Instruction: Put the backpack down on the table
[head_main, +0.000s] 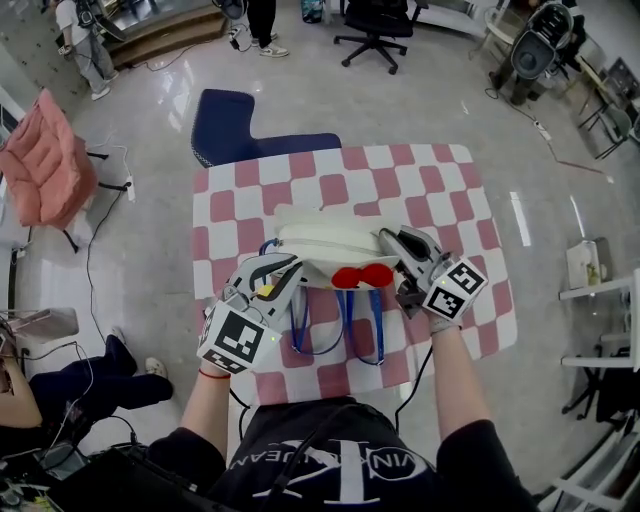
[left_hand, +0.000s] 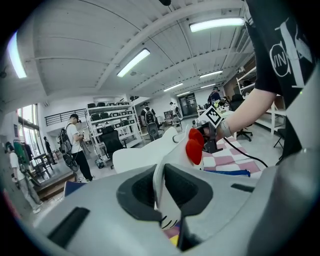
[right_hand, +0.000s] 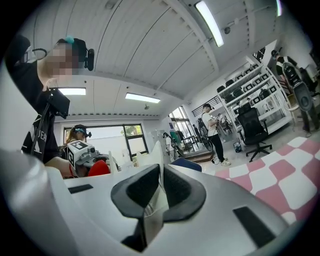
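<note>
The white backpack (head_main: 325, 243) sits over the near half of the checked table (head_main: 440, 190), held between the two grippers. The left gripper (head_main: 290, 272) is clamped on its left edge and the right gripper (head_main: 390, 246) on its right edge. Its red bow (head_main: 362, 276) faces the person, and its blue straps (head_main: 300, 338) trail toward them. Whether it rests on the table is unclear.

**Black tee, pale grey grippers**

The person wears a black short-sleeved T-shirt (head_main: 330, 462) with white lettering and a red band (head_main: 206, 374) at the left wrist. The left gripper (head_main: 286, 272) and right gripper (head_main: 390, 242) are pale grey with dark-padded jaws. Each carries a black-and-white marker cube (head_main: 236, 338). A black cable (left_hand: 248, 158) runs from the right one.
</note>
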